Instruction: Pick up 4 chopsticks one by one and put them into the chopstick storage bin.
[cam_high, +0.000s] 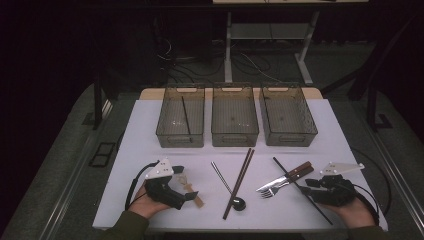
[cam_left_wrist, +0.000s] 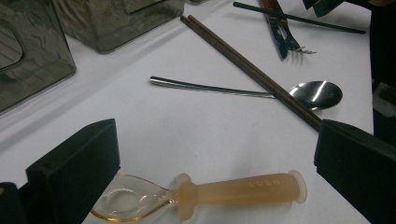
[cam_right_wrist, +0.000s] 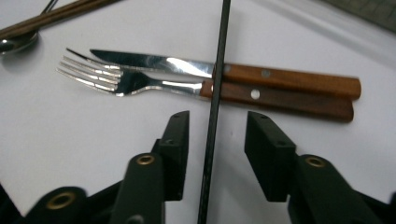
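Black chopstick (cam_right_wrist: 213, 116) lies between the right gripper's (cam_right_wrist: 215, 140) narrow jaws, untouched. Left gripper (cam_left_wrist: 210, 163) gapes wide around one spoon (cam_left_wrist: 224, 191). Three bins (cam_high: 235, 117) wait on the tabletop (cam_high: 145, 150).

Amber-handled spoon (cam_left_wrist: 219, 193) between open jaws

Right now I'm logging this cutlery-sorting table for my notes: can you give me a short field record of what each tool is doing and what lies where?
left tool: open, jaws either side of the amber-handled spoon, not pressing
right tool: open, black chopstick between the jaws, gaps both sides
black chopstick: lies across the fork and knife
bins: three in a row; left one holds one dark stick
table centre: brown chopsticks, metal spoon
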